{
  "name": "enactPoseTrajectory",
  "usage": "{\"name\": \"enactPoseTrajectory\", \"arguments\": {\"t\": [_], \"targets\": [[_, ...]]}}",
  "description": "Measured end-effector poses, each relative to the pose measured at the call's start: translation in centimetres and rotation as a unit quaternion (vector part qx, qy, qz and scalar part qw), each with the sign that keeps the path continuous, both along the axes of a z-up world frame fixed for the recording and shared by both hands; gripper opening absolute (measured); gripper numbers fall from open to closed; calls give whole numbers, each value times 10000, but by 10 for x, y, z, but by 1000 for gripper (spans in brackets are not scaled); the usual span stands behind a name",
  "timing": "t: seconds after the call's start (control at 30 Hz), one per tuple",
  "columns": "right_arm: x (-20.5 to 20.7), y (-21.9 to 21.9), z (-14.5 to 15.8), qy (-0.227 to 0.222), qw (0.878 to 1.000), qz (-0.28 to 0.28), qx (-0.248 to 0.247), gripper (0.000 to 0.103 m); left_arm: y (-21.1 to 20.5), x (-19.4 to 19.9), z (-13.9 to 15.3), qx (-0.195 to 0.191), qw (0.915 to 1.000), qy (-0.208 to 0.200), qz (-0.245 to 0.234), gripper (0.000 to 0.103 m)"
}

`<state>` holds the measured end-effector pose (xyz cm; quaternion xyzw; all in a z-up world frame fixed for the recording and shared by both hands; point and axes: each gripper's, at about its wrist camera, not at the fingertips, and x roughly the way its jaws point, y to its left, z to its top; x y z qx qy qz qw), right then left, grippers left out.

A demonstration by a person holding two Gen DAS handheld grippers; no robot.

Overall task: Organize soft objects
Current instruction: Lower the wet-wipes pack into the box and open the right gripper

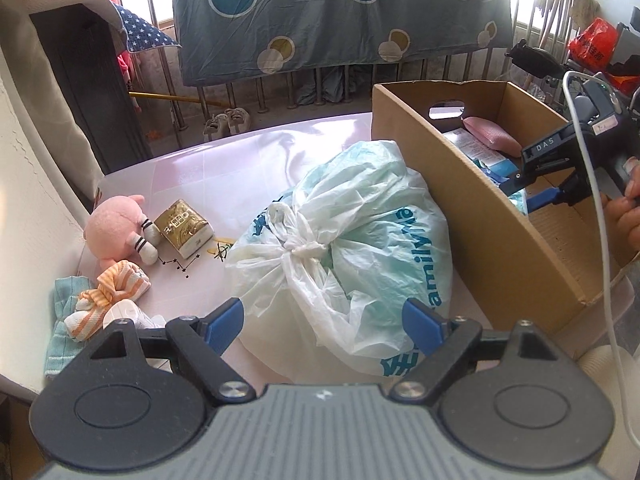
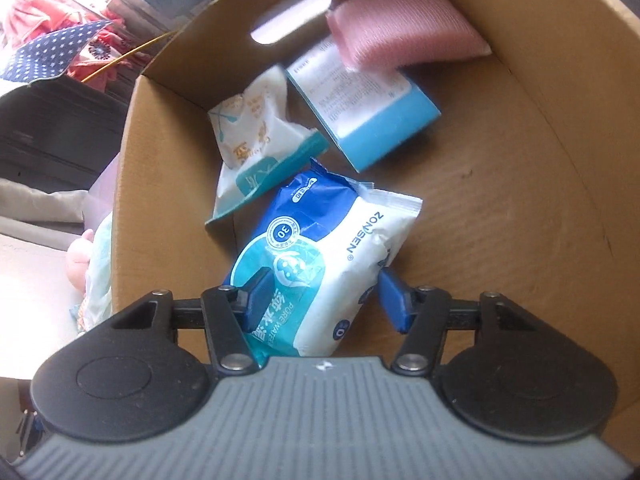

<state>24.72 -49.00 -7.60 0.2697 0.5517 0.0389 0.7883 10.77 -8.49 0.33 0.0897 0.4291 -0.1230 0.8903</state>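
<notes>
My left gripper [image 1: 320,320] stands open over a knotted white plastic bag [image 1: 344,240] with blue print, which lies on the pink table [image 1: 224,160]. Nothing sits between its pads. A pink plush toy [image 1: 114,228], a gold tissue pack [image 1: 186,226] and striped orange socks [image 1: 116,286] lie at the left. My right gripper [image 2: 320,288] points down into the cardboard box [image 2: 540,200], over a blue and white wet-wipes pack [image 2: 320,248]. The pack lies between and under its fingers, and the pads do not clearly press it. The left wrist view also shows the right gripper [image 1: 536,184] inside the box [image 1: 460,184].
In the box lie a white tissue pack [image 2: 256,136], a light blue carton [image 2: 360,108] and a pink sponge [image 2: 404,28]. A teal cloth [image 1: 64,320] lies at the table's left edge. A person's hand [image 1: 628,212] holds the right gripper. A patterned sheet [image 1: 340,12] hangs on railings behind.
</notes>
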Motion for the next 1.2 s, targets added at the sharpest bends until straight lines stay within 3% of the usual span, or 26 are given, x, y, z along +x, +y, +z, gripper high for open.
{"name": "enactPoseTrajectory", "arguments": {"t": [0.1, 0.2, 0.27, 0.33, 0.37, 0.53, 0.57, 0.63, 0.83, 1.03, 1.2], "targets": [[4, -1, -2, -175, 9997, 128, -76, 50, 0, 1, -1, 4, 10000, 9, 3, 88], [3, -5, -6, -80, 10000, 44, 30, 52, -1, 3, 0, -27, 10000, 17, -4, 88], [1, -12, -11, 239, 9982, -257, 483, 55, -2, 3, 0, -37, 10000, 11, -15, 88], [0, -16, -17, 473, 9918, -574, 1042, 67, -2, 4, 0, -60, 10000, 13, -16, 88], [0, -16, -17, 511, 9906, -662, 1087, 70, -2, 4, 0, -73, 10000, 18, -13, 88], [6, 10, -13, 493, 9964, -382, 581, 73, 0, 2, -1, -92, 9999, 42, 10, 88], [6, 18, -11, 450, 9983, -211, 318, 71, 1, 3, 0, -93, 9999, 44, 23, 88], [4, 28, -7, 347, 9992, 158, -105, 55, 3, 3, 0, -118, 9999, 43, 51, 88], [-11, 13, 9, 226, 9943, 905, -516, 23, 9, 5, -1, -258, 9996, 97, 116, 88], [-21, 4, 23, 293, 9773, 1529, -1437, 19, 9, 4, -2, -281, 9995, 107, 134, 88], [-17, -16, 29, -47, 9918, 979, -824, 22, 11, 3, -2, -273, 9994, 99, 173, 88]]}}
